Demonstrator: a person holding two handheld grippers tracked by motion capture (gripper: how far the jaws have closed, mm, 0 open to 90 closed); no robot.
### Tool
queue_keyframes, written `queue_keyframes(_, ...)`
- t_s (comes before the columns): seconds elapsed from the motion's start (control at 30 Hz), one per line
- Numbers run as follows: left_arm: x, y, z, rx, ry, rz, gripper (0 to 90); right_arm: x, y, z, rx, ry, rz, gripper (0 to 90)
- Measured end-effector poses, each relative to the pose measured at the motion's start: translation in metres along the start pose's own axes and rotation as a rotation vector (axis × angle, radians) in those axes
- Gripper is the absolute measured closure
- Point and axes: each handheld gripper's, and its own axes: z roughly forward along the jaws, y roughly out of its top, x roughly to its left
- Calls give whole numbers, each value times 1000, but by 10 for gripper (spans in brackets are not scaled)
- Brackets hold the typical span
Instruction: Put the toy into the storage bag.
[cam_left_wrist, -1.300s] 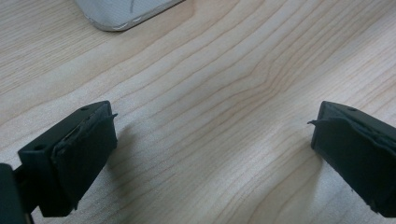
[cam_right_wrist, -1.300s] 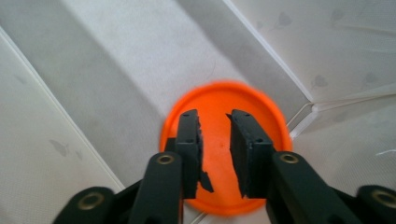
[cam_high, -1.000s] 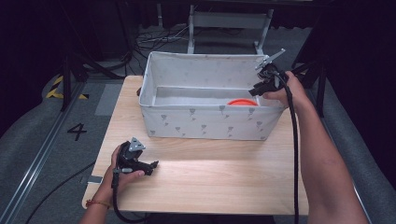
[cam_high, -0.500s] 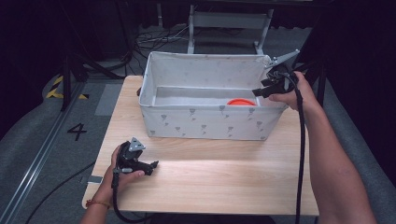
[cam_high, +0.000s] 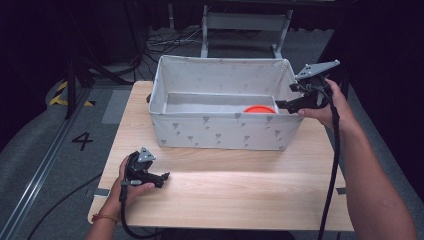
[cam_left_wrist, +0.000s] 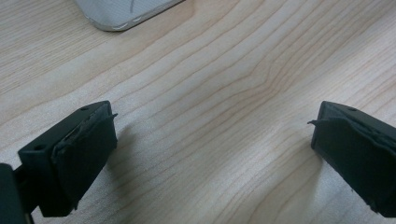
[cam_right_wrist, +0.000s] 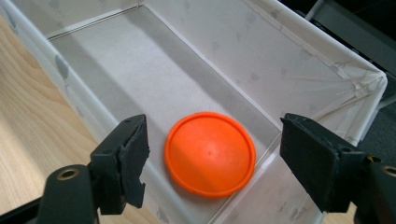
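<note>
Orange disc (cam_right_wrist: 209, 154) lies flat on the floor of a white fabric bin (cam_high: 220, 131), tucked into the bin's right-hand end close to the near wall, as seen from the high view (cam_high: 259, 109). In the right gripper view the disc sits between the two black jaws, well below them and untouched, with the bin's pale patterned walls (cam_right_wrist: 280, 56) rising around it.

Held in the person's right hand (cam_high: 327, 107), the right gripper (cam_high: 286, 106) hangs at the bin's right rim, its jaws spread wide and holding nothing; a grey three-cornered plate (cam_high: 317, 68) tops it and a black cable (cam_high: 334, 165) trails back along the forearm.

On the near left of the light wooden table (cam_high: 240, 195), the person's left hand (cam_high: 127, 182) rests with the left gripper (cam_high: 164, 176), well apart from the bin. Its jaws, too, stand wide apart and empty, low over bare woodgrain (cam_left_wrist: 215, 107) in the left gripper view, where a rounded corner of the bin (cam_left_wrist: 122, 14) shows at the top edge.

Beyond the table, the grey floor carries a painted numeral "4" (cam_high: 82, 140), yellow-and-black hazard tape (cam_high: 62, 93), loose cables (cam_high: 170, 40) and the legs of a metal stand (cam_high: 245, 22).
</note>
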Motion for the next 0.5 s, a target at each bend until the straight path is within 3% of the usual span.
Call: queue_keyframes(0.5, 0, 0, 0, 0, 0, -3, 5, 17, -34, -31, -56, -42, -29, 226)
